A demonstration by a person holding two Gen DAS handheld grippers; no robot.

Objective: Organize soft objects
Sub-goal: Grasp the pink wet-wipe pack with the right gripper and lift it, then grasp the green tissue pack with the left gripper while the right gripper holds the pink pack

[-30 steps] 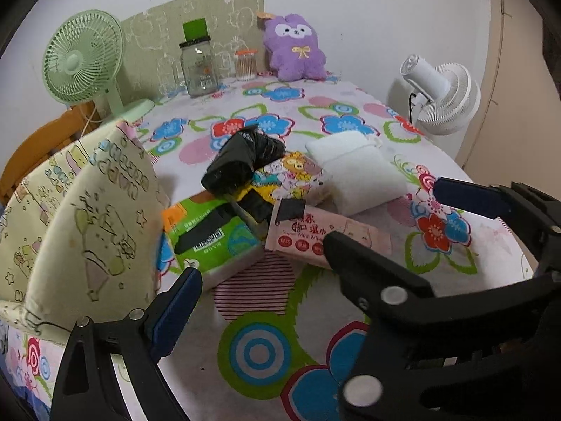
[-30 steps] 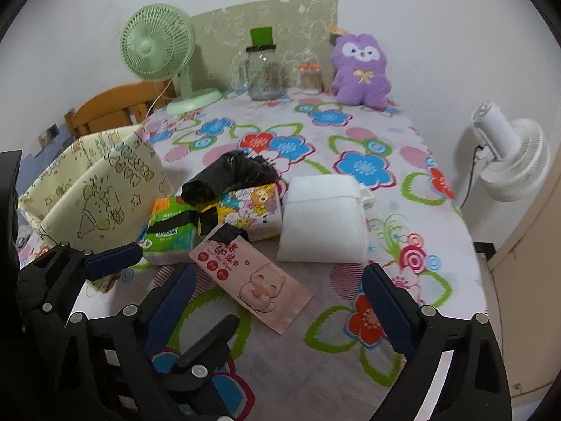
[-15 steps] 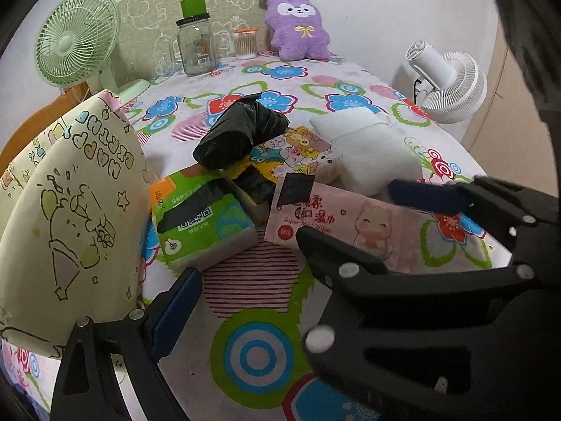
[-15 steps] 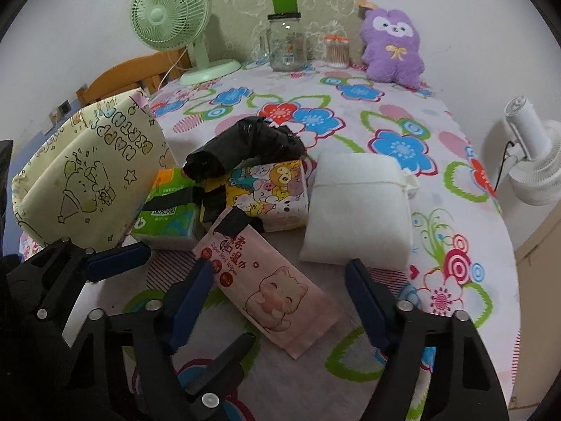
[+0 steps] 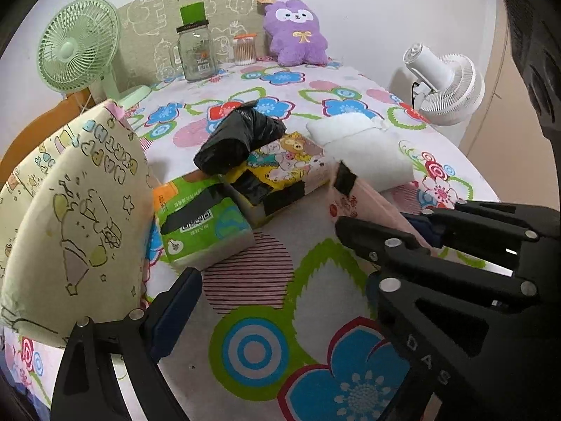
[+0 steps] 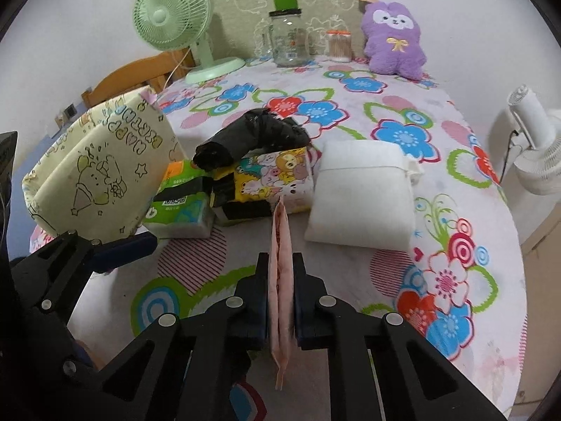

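Pink wipes pack (image 6: 280, 273) now upright in right claw (image 6: 280, 301).

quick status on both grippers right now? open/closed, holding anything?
Left gripper: open, holding nothing.
Right gripper: jaws just closed, now shut on the pink wet wipes pack, which stands on edge between the pads.

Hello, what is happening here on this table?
A person is sorting soft things with two hand-held tongs. The right tongs have just closed on the pink wet-wipes pack, which now stands on edge between the pads. The left tongs are open and hold nothing. The green tissue pack, cartoon tissue pack, black bag roll and white pouch lie beside the yellow bag.
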